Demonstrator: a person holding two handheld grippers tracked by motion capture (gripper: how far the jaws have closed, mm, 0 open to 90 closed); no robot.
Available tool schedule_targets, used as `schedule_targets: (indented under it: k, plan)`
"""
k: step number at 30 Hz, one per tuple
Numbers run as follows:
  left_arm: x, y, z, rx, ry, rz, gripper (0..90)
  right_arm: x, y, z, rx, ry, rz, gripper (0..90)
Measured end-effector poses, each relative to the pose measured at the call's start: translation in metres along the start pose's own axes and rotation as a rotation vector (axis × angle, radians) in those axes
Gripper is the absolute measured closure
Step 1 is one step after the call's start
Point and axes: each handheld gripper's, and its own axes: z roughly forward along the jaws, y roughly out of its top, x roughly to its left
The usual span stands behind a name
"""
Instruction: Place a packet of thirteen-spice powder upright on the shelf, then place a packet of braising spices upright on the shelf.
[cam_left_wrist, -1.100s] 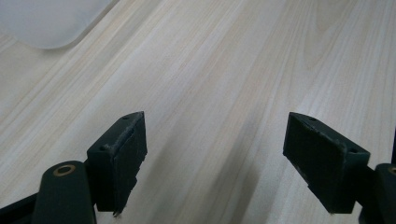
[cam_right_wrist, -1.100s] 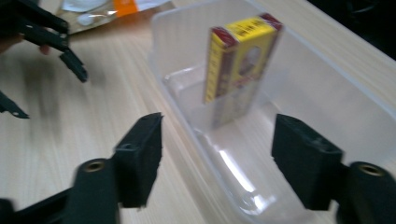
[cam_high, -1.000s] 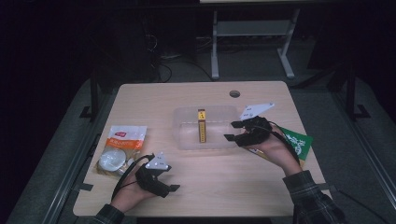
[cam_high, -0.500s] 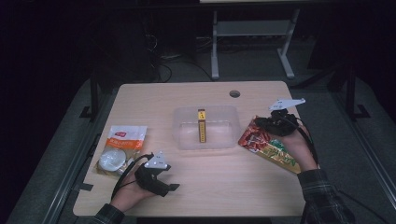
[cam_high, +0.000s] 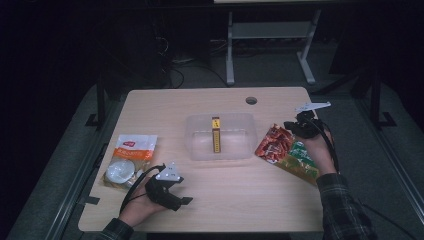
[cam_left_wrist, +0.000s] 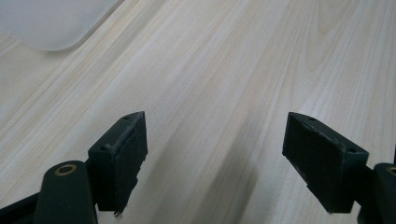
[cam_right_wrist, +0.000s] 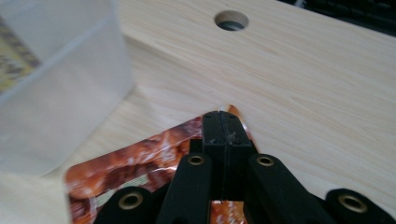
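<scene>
A red and green snack bag (cam_high: 280, 147) lies flat on the table to the right of a clear plastic bin (cam_high: 240, 145). A yellow box (cam_high: 216, 134) stands inside the bin. My right gripper (cam_high: 292, 126) sits at the bag's far corner. In the right gripper view its jaws (cam_right_wrist: 220, 116) are pressed together on the edge of the bag (cam_right_wrist: 135, 163), with the bin wall (cam_right_wrist: 56, 93) to the left. My left gripper (cam_high: 181, 202) rests on the table near the front left; it (cam_left_wrist: 215, 154) is open over bare wood.
An orange and white pouch (cam_high: 131, 150) with a white round item (cam_high: 119, 171) on it lies at the left, just behind my left hand. A cable hole (cam_high: 251, 100) is in the tabletop behind the bin. A bin corner (cam_left_wrist: 51, 23) shows beyond the left jaws.
My right gripper moved away from the bin, rightward to the bag's far corner, and now stands shut there. The left gripper has stayed put.
</scene>
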Motion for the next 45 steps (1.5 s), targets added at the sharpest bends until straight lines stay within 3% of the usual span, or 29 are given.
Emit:
schedule_targets:
  k: [5, 6, 12, 18, 25, 30, 33, 40, 45]
  plan:
    - [0.000, -0.001, 0.001, 0.001, -0.003, 0.002, 21.8, -0.014, -0.005, 0.024, 0.016, -0.045, 0.054, 89.9]
    - [0.000, -0.001, 0.001, 0.000, -0.003, 0.002, 21.8, -0.019, -0.008, 0.034, 0.023, -0.077, 0.070, 89.9]
    - [0.000, -0.001, 0.001, -0.001, -0.007, 0.000, 21.9, -0.025, -0.015, 0.054, 0.047, -0.148, 0.096, 89.8]
    - [0.000, -0.001, 0.001, -0.005, -0.007, -0.006, 22.1, -0.024, -0.023, 0.068, 0.071, -0.165, 0.103, 89.8]
    - [0.000, -0.002, 0.001, -0.003, -0.004, -0.007, 22.2, -0.027, -0.027, 0.069, 0.061, -0.182, 0.104, 89.8]
    - [0.000, -0.001, 0.001, -0.003, -0.004, -0.006, 22.4, -0.029, -0.029, 0.067, 0.055, -0.156, 0.117, 89.9]
    - [0.001, -0.001, 0.000, 0.005, -0.002, 0.003, 22.6, -0.025, -0.031, 0.064, 0.065, -0.160, 0.089, 90.0]
    - [-0.001, 0.000, 0.000, 0.004, -0.002, 0.006, 22.7, -0.020, -0.038, 0.056, 0.061, -0.121, 0.072, 90.0]
    - [-0.001, 0.000, 0.000, 0.007, -0.007, 0.007, 22.7, -0.015, -0.045, 0.053, 0.028, -0.082, 0.041, 90.0]
